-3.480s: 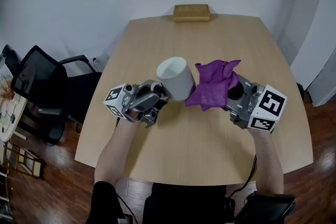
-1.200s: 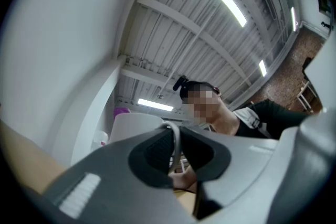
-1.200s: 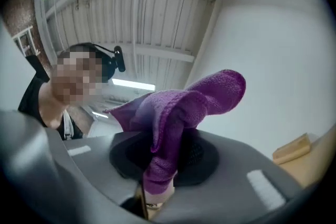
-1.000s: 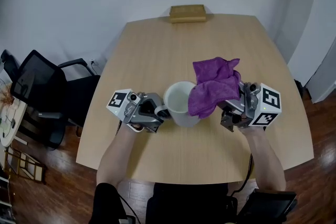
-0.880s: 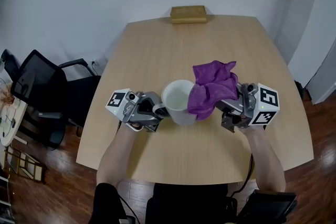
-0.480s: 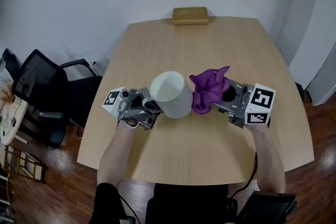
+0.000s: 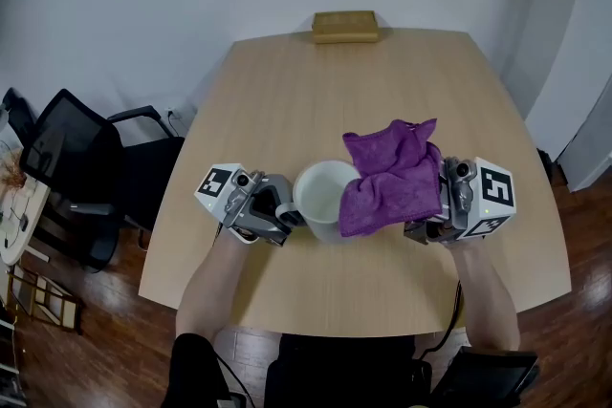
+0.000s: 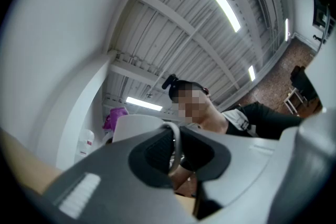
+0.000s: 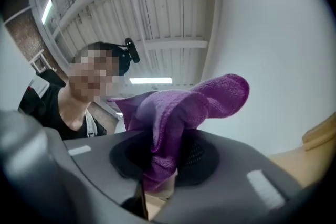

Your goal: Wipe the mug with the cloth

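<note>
1. The left gripper has its jaws closed on the handle of the white mug. The left gripper view shows the thin loop pinched between the pads, with the mug body just beyond it.
2. The mug is over the near half of the table, roughly at 6 o'clock from the table's centre, with its mouth facing up toward the head camera. It seems to be carried rather than standing, though contact with the table top cannot be ruled out.
3. The right gripper is clamped on a fold of the purple cloth. In the right gripper view the fabric rises bunched out of the shut jaws.
4. The cloth is at 3 o'clock of the mug. Its loose part lies against that side and overlaps the rim there.
5. The step in hand looks like the wiping itself, with cloth and mug in contact on one side only.
6. The next move likely calls for dragging the cloth around the wall or rim, or turning the mug by its handle to bring up an unwiped face. The handle grip must stay firm against the sideways push.
7. A wooden block rests at the table's 12 o'clock edge and a black chair stands at 9 o'clock, both well apart from the work.
</note>
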### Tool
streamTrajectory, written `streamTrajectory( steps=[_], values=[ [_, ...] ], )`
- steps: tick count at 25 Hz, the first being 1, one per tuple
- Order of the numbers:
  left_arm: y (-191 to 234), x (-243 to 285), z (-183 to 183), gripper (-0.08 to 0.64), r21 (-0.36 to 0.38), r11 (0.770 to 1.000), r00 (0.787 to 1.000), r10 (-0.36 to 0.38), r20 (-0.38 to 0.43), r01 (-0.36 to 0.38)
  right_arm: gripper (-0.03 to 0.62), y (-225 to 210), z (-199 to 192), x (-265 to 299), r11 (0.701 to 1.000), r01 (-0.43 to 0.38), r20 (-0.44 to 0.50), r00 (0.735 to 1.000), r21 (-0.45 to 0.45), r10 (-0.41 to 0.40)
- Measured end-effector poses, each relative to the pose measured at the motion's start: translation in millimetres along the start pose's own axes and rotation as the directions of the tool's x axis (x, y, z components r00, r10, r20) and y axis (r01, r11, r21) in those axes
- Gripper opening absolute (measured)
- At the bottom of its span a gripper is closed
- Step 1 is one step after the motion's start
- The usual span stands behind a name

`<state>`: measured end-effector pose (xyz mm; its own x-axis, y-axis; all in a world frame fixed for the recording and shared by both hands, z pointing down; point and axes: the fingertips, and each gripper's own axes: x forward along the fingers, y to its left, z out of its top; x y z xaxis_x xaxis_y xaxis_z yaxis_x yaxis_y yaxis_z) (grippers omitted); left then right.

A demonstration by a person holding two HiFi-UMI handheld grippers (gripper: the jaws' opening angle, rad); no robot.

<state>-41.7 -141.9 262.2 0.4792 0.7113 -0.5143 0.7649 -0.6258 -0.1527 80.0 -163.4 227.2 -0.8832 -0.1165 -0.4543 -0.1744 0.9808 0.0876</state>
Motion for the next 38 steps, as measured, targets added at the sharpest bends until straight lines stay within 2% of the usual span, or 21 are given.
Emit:
streamTrajectory(
  steps=[2, 6, 7, 10, 11, 12, 14, 15, 17, 19, 23, 26, 28, 30, 32, 33, 34, 35, 37, 38],
  values=[
    [-6, -4, 7, 0.063, 0.013, 1.000, 1.000, -0.002, 0.029, 0.002, 0.080, 3, -14, 4, 1.000, -0.016, -0.035, 0.999, 0.006, 0.016],
    [-11, -12, 24, 0.063, 0.056, 0.998, 0.996, 0.000, 0.089, -0.005, 0.080, -1, -47, -2, 0.999, -0.014, -0.165, 0.986, 0.032, 0.019],
    [-12, -14, 26, 0.063, 0.064, 0.998, 0.996, -0.005, 0.093, -0.001, 0.080, -3, -59, -5, 0.999, -0.009, -0.224, 0.975, 0.032, 0.016],
    [-18, -17, 31, 0.063, 0.077, 0.997, 0.994, -0.027, 0.104, 0.019, 0.080, -16, -92, -19, 0.998, 0.041, -0.423, 0.905, -0.037, -0.053],
    [-20, -16, 30, 0.063, 0.075, 0.997, 0.994, -0.037, 0.100, 0.030, 0.080, -21, -90, -22, 0.997, 0.067, -0.422, 0.903, -0.042, -0.079],
    [-21, -14, 27, 0.063, 0.069, 0.997, 0.995, -0.046, 0.089, 0.040, 0.080, -25, -78, -24, 0.995, 0.091, -0.372, 0.923, -0.028, -0.095],
    [-19, -10, 20, 0.063, 0.049, 0.997, 0.996, -0.060, 0.059, 0.057, 0.080, -27, -34, -24, 0.995, 0.099, -0.174, 0.980, 0.013, -0.095],
    [-18, -8, 18, 0.063, 0.036, 0.997, 0.997, -0.065, 0.046, 0.063, 0.080, -24, -10, -22, 0.997, 0.076, -0.066, 0.995, 0.026, -0.074],
    [-17, -5, 16, 0.063, 0.011, 0.997, 0.997, -0.075, 0.025, 0.075, 0.080, -12, 21, -16, 0.999, 0.003, 0.095, 0.995, 0.040, -0.007],
    [-17, 0, 8, 0.063, -0.007, 0.997, 0.997, -0.082, 0.004, 0.082, 0.080, 1, 26, -10, 0.996, -0.065, 0.159, 0.986, 0.065, 0.054],
    [-16, 9, -5, 0.063, -0.014, 0.997, 0.997, -0.080, -0.008, 0.080, 0.080, 10, 2, -5, 0.974, -0.134, 0.163, 0.981, 0.183, 0.104],
    [-17, 4, 6, 0.063, 0.009, 0.998, 0.998, -0.065, 0.024, 0.065, 0.080, 2, -14, -4, 0.969, -0.105, 0.107, 0.991, 0.222, 0.083],
    [-17, -1, 15, 0.063, 0.028, 0.998, 0.998, -0.056, 0.042, 0.055, 0.080, -6, -30, -4, 0.972, -0.062, 0.020, 0.998, 0.225, 0.059],
    [-18, -4, 18, 0.063, 0.045, 0.998, 0.998, -0.050, 0.040, 0.049, 0.078, -14, -53, -8, 0.980, -0.002, -0.116, 0.993, 0.201, 0.026],
    [-17, -6, 18, 0.063, 0.055, 0.998, 0.998, -0.042, 0.036, 0.040, 0.080, -24, -78, -18, 0.990, 0.070, -0.298, 0.954, 0.120, -0.032],
    [-17, -7, 17, 0.063, 0.057, 0.998, 0.999, -0.039, 0.032, 0.037, 0.080, -28, -84, -23, 0.992, 0.097, -0.357, 0.932, 0.081, -0.062],
    [-16, -7, 15, 0.063, 0.054, 0.998, 0.999, -0.038, 0.027, 0.037, 0.080, -31, -82, -26, 0.992, 0.113, -0.367, 0.926, 0.059, -0.084],
    [-15, -8, 14, 0.063, 0.049, 0.998, 0.999, -0.039, 0.021, 0.038, 0.080, -33, -69, -26, 0.992, 0.118, -0.331, 0.939, 0.052, -0.095],
    [-15, -8, 12, 0.063, 0.034, 0.999, 0.999, -0.042, 0.006, 0.042, 0.080, -28, -26, -23, 0.995, 0.091, -0.164, 0.983, 0.041, -0.083],
    [-15, -8, 11, 0.063, 0.024, 0.999, 0.999, -0.044, -0.002, 0.044, 0.080, -22, -4, -21, 0.997, 0.064, -0.062, 0.996, 0.034, -0.062]
  ],
)
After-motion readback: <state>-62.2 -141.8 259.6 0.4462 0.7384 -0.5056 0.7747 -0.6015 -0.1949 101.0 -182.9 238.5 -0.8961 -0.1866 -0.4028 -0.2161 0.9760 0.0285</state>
